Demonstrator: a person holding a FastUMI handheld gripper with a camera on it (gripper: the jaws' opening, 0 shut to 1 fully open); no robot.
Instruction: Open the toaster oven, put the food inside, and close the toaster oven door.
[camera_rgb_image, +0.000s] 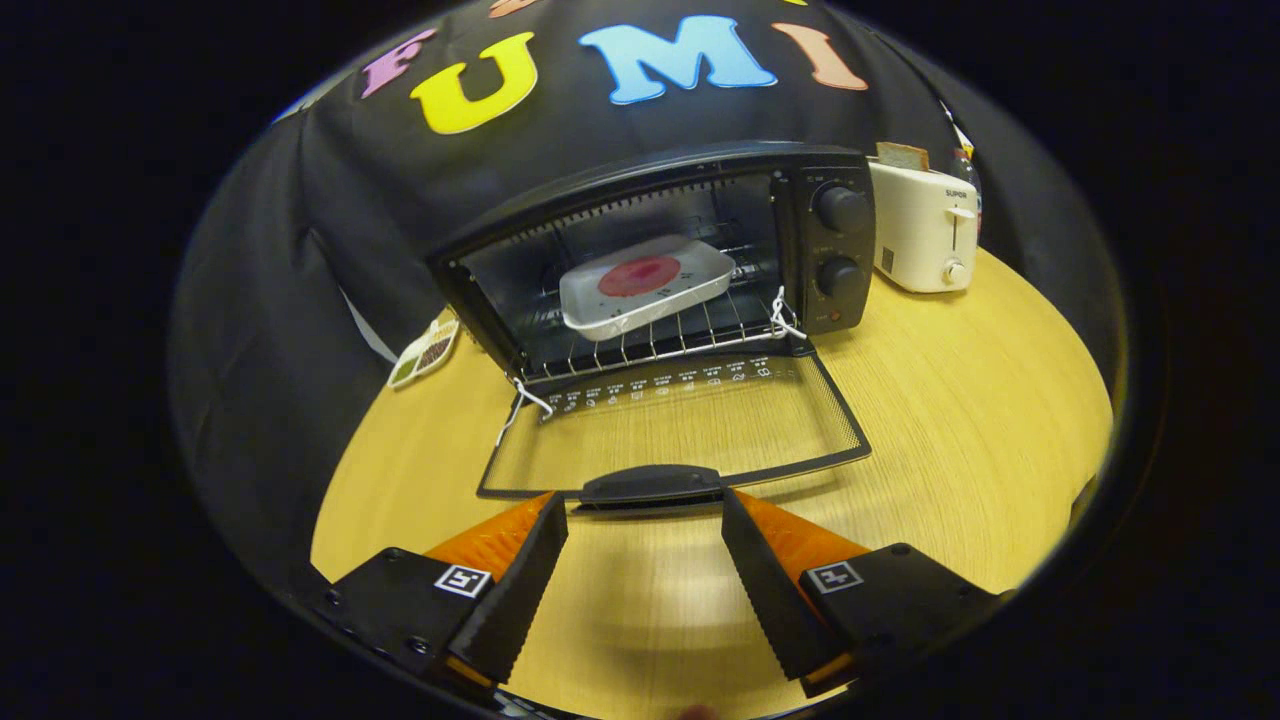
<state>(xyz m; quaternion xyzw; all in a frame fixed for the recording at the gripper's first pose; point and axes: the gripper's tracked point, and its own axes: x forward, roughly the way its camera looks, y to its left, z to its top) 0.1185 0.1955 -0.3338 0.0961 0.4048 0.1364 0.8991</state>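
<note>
Gripper view. Gripper (645, 520) spread wide, nothing held; fingertips flank door handle (651, 484), one each side, just short of it. Contact w/ handle ends hard to call, probably a hair apart.

Toaster oven (660, 250) sits on wooden table (950, 400), front angled a bit off square to fingers, control knobs (841, 240) on its far side from the cloth wall. Glass door (670, 430) fully dropped, lying near flat over tabletop, hinged at oven mouth, long axis running side to side, handle along the free edge nearest the fingers. White cord loops (780, 312) at both hinge corners.

Food dish (645, 285) already inside on wire rack (650, 340): shallow white tray w/ red-pink round item in it, long axis roughly parallel to oven mouth, slightly skewed. So open + load look done; closing left.

Handling, as judgement: door stiff, light-ish, swings on hinge, glass so no slamming. Handle smooth moulded bar, could slip under flat pads. Best hold: mid-handle, pinch or hook from beneath, lift up + push toward oven in an arc. Oven prob light enough to slide back if shoved hard.

Beyond oven: white toaster (925, 235) w/ bread slice (903, 155) sticking up. Small sectioned tray (425, 352) by oven's other side, near cloth.
</note>
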